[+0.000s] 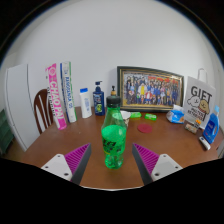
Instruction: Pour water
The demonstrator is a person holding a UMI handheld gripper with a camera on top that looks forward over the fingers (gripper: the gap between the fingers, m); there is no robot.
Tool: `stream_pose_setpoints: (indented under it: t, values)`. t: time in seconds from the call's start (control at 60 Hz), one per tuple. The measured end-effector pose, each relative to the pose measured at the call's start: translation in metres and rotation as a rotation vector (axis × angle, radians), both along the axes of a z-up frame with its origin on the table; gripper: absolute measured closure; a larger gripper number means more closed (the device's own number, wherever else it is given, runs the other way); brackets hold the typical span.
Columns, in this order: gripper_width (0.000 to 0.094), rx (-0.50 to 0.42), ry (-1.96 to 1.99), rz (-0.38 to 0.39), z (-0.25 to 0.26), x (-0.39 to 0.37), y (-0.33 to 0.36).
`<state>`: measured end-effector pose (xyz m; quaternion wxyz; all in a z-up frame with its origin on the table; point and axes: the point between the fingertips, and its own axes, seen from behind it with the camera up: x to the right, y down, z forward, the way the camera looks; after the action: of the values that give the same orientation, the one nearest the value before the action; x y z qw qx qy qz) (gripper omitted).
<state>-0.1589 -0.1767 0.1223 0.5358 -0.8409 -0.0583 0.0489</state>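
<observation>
A green plastic bottle [114,143] with a green cap stands upright on the brown wooden table [60,140]. It stands between my two fingers with a clear gap on each side. My gripper [112,158] is open; the left pad [78,158] and the right pad [146,157] flank the bottle's lower part without touching it. A small clear cup [122,118] stands just behind the bottle, partly hidden by it.
Along the back of the table stand a framed group photo [150,89], a dark pump bottle [99,99], a white bottle [86,102], tall packages [60,94], a "GIFT" box [199,104] and a blue bottle [210,124]. A wooden chair [42,108] stands at the left. Small green items [143,118] lie near the photo.
</observation>
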Motion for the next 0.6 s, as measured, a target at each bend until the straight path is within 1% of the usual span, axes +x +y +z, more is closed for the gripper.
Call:
stream_pose_setpoints:
  t: [0.117,0.15,0.217,0.317,0.35,0.383,0.4,0.45,0.483,0.5,0.517,0.6]
  values:
    - [0.0092,0.047,-0.011,-0.093,-0.012,0.001,0.042]
    - [0.0115,0.047,-0.004,-0.117,-0.017,0.002,0.050]
    - [0.0204,0.055,0.009,-0.153,-0.023,0.004,0.063]
    - [0.0404,0.077,-0.025,-0.157,-0.031,0.004,0.074]
    - [0.0413,0.095,-0.034,-0.146,-0.029,0.002,0.074]
    - [0.0458,0.104,-0.051,-0.138,-0.029,0.001,0.075]
    - [0.0460,0.109,-0.060,-0.135,-0.029,0.000,0.075]
    - [0.0535,0.117,-0.080,-0.126,-0.027,-0.004,0.077]
    - [0.0566,0.127,-0.083,-0.125,-0.023,-0.006,0.078]
    - [0.0567,0.135,-0.082,-0.125,-0.020,-0.007,0.078]
    - [0.0596,0.142,-0.082,-0.124,-0.017,-0.009,0.079]
    - [0.0598,0.157,-0.071,-0.113,0.000,-0.020,0.083]
